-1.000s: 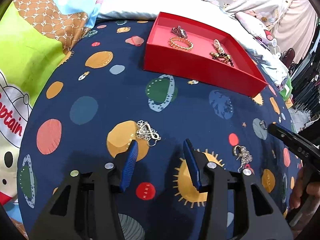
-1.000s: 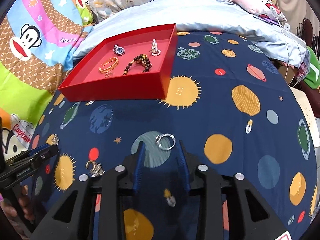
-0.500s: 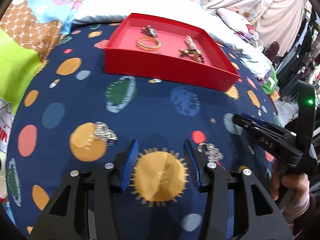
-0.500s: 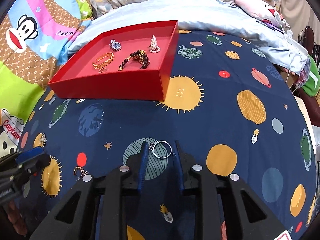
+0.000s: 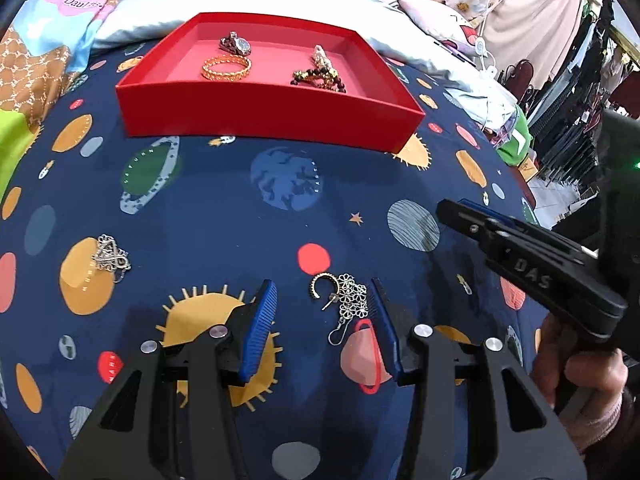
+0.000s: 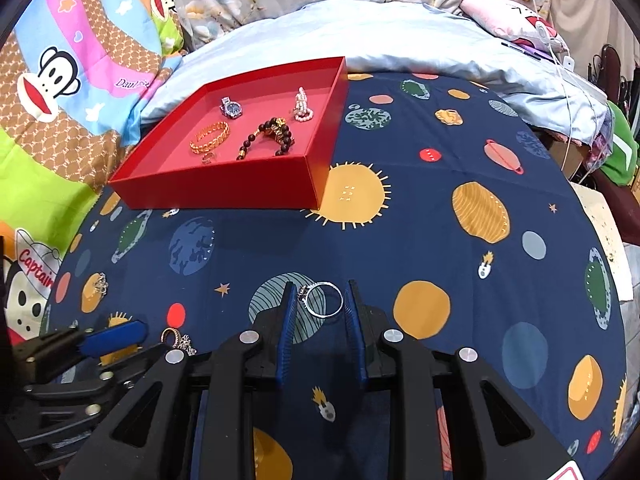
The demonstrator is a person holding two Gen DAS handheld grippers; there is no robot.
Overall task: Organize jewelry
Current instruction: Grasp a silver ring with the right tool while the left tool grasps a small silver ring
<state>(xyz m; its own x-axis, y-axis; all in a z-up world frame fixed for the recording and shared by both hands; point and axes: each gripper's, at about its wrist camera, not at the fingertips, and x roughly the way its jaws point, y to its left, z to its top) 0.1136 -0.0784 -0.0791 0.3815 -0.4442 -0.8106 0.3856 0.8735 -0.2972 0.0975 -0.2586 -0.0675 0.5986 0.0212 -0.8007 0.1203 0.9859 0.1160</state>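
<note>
A red tray on the space-print bedsheet holds a watch, a gold bracelet, a dark bead bracelet and a pearl piece. My left gripper is open, its fingers either side of silver flower earrings lying on the sheet. A silver pendant lies to the left. My right gripper is open, its fingers close around a silver ring on the sheet; the ring touches the left finger.
The right gripper's body and hand stand at the right in the left wrist view. Pillows and a light blue quilt lie behind the tray. A cartoon blanket lies at the left. The bed edge drops off at the right.
My left gripper has moved right, from the pendant to the earrings, which now lie between its fingers. My right gripper has advanced and narrowed around the ring.
</note>
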